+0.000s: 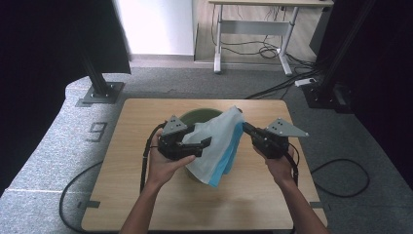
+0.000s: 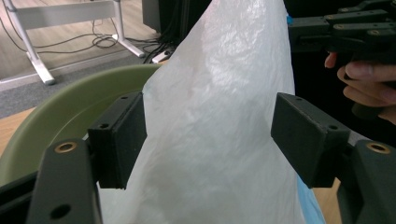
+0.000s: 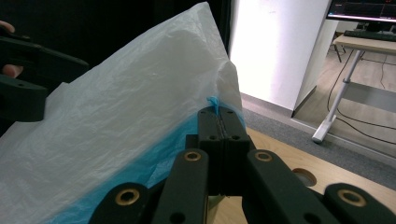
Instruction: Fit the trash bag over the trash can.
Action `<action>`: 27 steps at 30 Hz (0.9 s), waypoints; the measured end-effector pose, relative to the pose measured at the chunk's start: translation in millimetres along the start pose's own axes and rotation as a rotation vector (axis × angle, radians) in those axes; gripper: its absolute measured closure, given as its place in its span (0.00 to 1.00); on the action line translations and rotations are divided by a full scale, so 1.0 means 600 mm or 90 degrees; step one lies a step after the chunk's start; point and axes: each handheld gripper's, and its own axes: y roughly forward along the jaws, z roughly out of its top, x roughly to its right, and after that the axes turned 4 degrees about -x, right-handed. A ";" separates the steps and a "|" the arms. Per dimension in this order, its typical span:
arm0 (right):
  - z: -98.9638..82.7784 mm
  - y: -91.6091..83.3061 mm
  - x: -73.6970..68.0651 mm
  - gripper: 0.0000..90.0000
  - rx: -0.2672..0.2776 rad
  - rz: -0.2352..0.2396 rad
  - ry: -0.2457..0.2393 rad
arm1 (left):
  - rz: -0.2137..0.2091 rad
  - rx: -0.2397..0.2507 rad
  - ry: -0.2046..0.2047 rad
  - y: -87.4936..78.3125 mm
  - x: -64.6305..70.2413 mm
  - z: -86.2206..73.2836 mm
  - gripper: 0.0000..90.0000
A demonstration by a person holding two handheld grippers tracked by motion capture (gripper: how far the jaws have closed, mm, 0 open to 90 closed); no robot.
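Right gripper (image 3: pixel 219 122) has its jaws pressed flat together on the blue edge of the bag (image 1: pixel 219 141), which spreads away from it to its left, held up off the table (image 1: pixel 243 204). Left gripper (image 2: pixel 208 140) stands wide, its pads (image 2: pixel 119 137) on either side of the white plastic; whether they touch it cannot be told. Green bowl (image 2: pixel 65 112) sits just beyond and below the left gripper, under the bag, partly hidden by it.

Bag (image 1: pixel 217 141) over bowl (image 1: pixel 195 117) on table (image 1: pixel 146 117)
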 end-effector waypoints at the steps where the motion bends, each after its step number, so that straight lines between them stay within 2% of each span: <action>1: 0.001 0.001 -0.002 0.98 0.000 0.003 0.000 | 0.000 -0.002 0.000 0.003 0.000 0.001 0.30; 3: 0.003 0.004 -0.007 0.98 0.001 0.008 -0.001 | -0.001 -0.006 -0.002 0.008 0.000 0.002 0.34; 6: 0.005 0.007 -0.014 0.98 0.003 0.018 -0.008 | -0.011 -0.015 0.002 0.013 -0.001 0.003 0.47; 10: 0.007 0.008 -0.019 0.97 0.003 0.029 -0.014 | -0.031 -0.014 -0.009 0.015 -0.008 0.001 0.73; 14: 0.005 0.006 -0.019 0.92 0.006 0.037 -0.013 | -0.048 -0.020 -0.017 0.017 -0.018 0.001 0.90; 17: 0.001 -0.001 -0.018 0.84 0.008 0.038 -0.013 | -0.055 -0.018 -0.030 0.019 -0.025 -0.001 0.96; 20: -0.005 -0.016 -0.019 0.77 0.019 0.033 -0.015 | -0.056 -0.003 -0.046 0.016 -0.035 -0.005 0.99; 24: -0.020 -0.032 -0.022 0.76 0.022 0.037 -0.016 | -0.074 0.013 -0.063 0.009 -0.044 -0.009 0.99; 27: -0.031 -0.031 -0.026 0.76 0.016 0.046 -0.017 | -0.090 0.021 -0.078 0.002 -0.053 -0.015 0.99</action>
